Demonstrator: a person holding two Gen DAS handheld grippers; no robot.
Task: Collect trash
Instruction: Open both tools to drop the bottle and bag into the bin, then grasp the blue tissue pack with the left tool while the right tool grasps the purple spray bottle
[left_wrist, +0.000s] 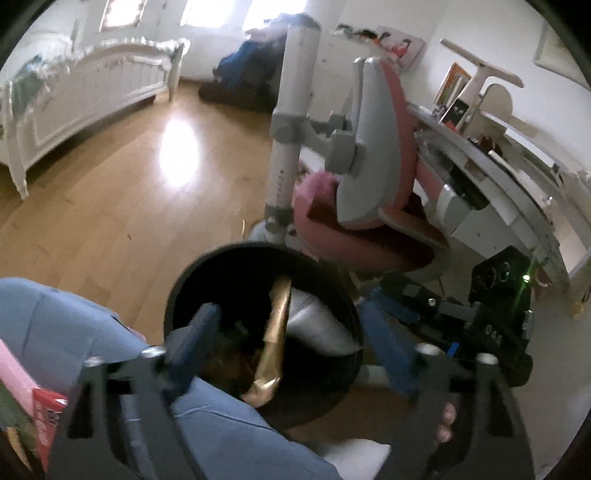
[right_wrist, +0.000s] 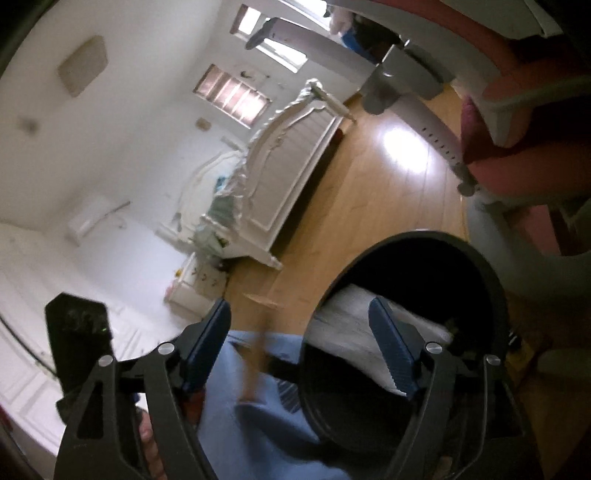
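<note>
A round black trash bin (left_wrist: 334, 295) stands on the wood floor by a pink chair. Inside it lie a gold wrapper (left_wrist: 275, 332) and a silvery white bag (left_wrist: 317, 325). My left gripper (left_wrist: 291, 325) is open and empty, its jaws astride the bin's mouth. The right gripper's dark body (left_wrist: 495, 317) shows just right of the bin. In the right wrist view the bin's rim (right_wrist: 491, 280) is close, with the white bag (right_wrist: 347, 325) inside. My right gripper (right_wrist: 299, 328) is open and empty, one fingertip over the bin. A blurred brown strip (right_wrist: 255, 365) shows between the jaws.
A pink and grey chair (left_wrist: 373, 155) on a white post stands behind the bin. A cluttered white desk (left_wrist: 517, 173) is at right. A white bed (left_wrist: 85, 96) stands across the wood floor (left_wrist: 129, 206). My blue trouser leg (left_wrist: 74, 332) is at lower left.
</note>
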